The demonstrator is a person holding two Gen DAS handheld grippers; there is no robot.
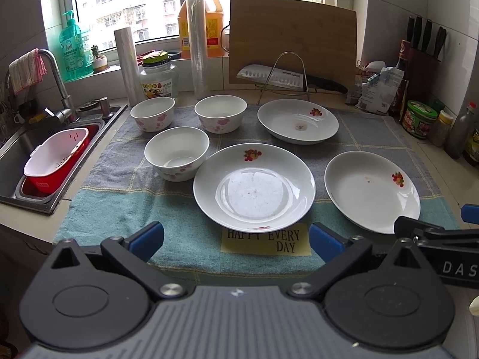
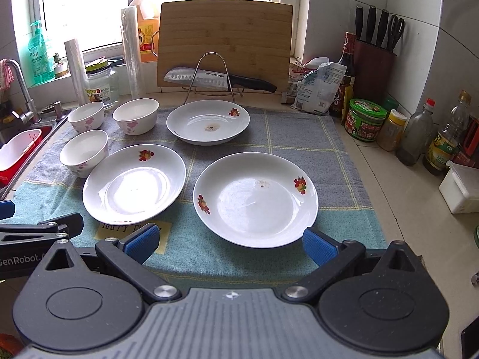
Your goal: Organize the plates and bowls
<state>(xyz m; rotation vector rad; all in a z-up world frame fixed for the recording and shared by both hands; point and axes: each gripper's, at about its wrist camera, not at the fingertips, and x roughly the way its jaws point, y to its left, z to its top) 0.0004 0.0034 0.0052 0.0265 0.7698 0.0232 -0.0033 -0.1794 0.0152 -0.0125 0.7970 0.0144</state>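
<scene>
Three white ceramic plates with red fruit motifs lie separately on a grey-and-teal checked cloth (image 1: 113, 191): the near-centre plate (image 1: 254, 186), the near-right plate (image 2: 255, 199), and the far plate (image 1: 298, 120), which carries a brown stain. Three white bowls with pink flower prints stand upright at the left: the near bowl (image 1: 176, 153) just beside the near-centre plate, the far-left bowl (image 1: 152, 113) and the far-middle bowl (image 1: 220, 113) behind it. The left gripper (image 1: 236, 239) sits at the cloth's near edge, jaws spread, empty. The right gripper (image 2: 230, 240) is likewise spread and empty, before the near-right plate. A bamboo cutting board (image 2: 224, 42) leans at the far wall behind a knife (image 2: 209, 79) on a wire rack.
</scene>
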